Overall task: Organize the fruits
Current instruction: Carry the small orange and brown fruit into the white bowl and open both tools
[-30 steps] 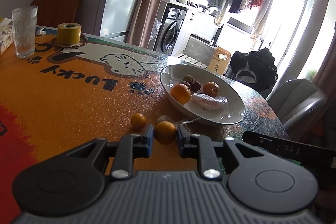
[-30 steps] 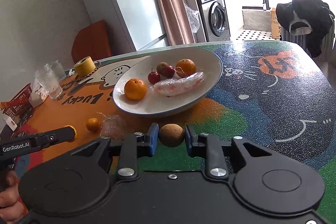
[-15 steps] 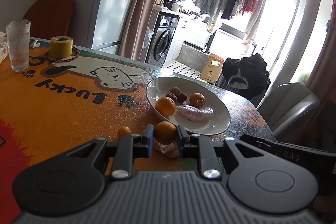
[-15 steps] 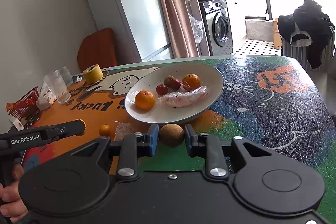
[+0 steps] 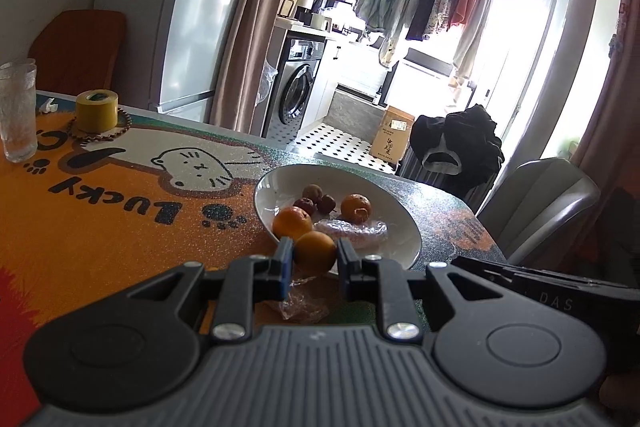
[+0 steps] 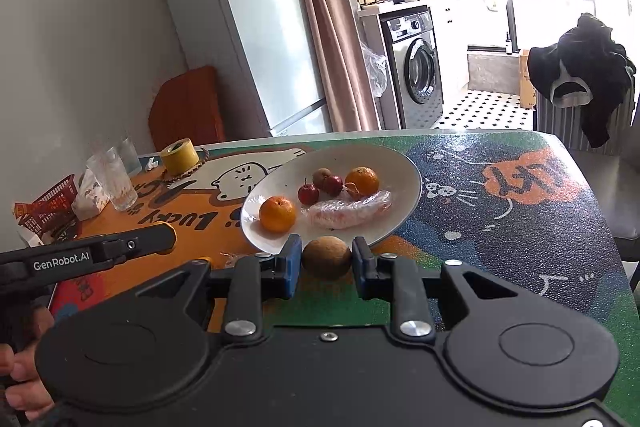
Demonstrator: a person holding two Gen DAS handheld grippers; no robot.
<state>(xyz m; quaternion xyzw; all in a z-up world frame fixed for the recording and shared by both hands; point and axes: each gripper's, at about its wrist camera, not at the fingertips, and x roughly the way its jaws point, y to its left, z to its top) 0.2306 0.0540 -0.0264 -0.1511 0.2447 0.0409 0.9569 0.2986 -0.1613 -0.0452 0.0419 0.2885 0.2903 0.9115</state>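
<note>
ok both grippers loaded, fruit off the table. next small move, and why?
Probably carry both forward over the white bowl rim, then release. The left gripper is shut on an orange, the right gripper on a brown fruit, and both sit just short of the near rim.

Glossy ceramic-looking plate point(image 6: 404, 163), glittery tablecloth point(image 6: 520, 227)

The counter point(image 6: 520, 227), under a colourful cat-print cover, carries a white plate point(image 6: 404, 171) of fruit, a yellow tape roll point(image 6: 179, 157) inside a bead bracelet point(image 5: 120, 131), drinking glasses point(image 6: 114, 179) and crumpled plastic wrap point(image 5: 304, 301).
</note>
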